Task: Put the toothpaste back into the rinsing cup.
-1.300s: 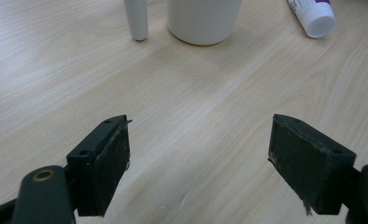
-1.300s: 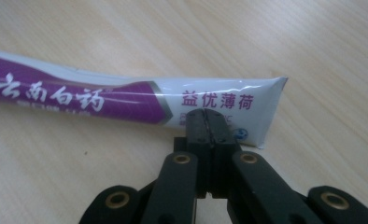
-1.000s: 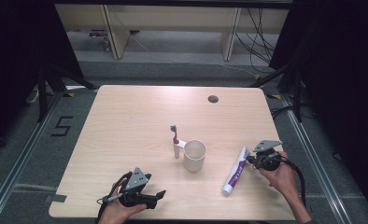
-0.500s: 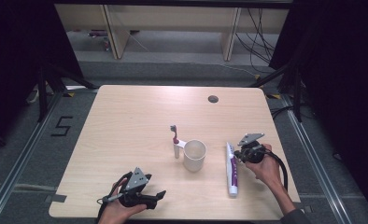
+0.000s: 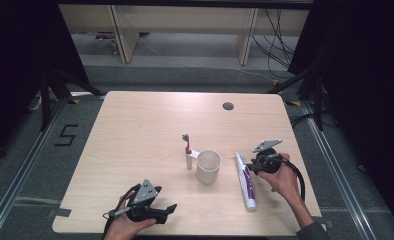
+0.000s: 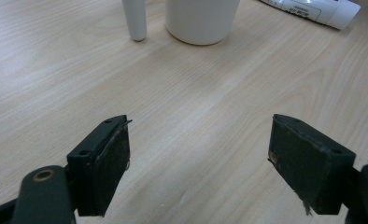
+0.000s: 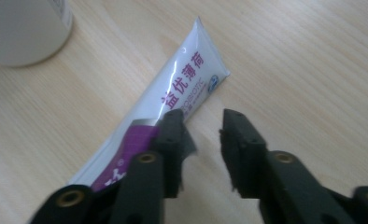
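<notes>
A white and purple toothpaste tube (image 5: 246,180) (image 7: 182,79) lies flat on the wooden table, right of a white cup (image 5: 208,166) (image 6: 201,18) (image 7: 23,28). A toothbrush (image 5: 188,150) (image 6: 135,18) stands upright just left of the cup. My right gripper (image 5: 251,167) (image 7: 204,126) hovers over the tube's flat far end. Its jaws have just been opening; a narrow gap shows, with bare table between them and the tube under one jaw. My left gripper (image 5: 167,212) (image 6: 201,168) rests near the front edge, wide open and with nothing in it, pointing toward the cup.
A small round hole (image 5: 228,106) sits in the table's far right part. Wooden shelf legs and cables stand on the floor beyond the table. Dark frames flank both sides.
My right gripper has moved left toward the cup, and the tube's far end has swung left with it. The left gripper has stayed put.
</notes>
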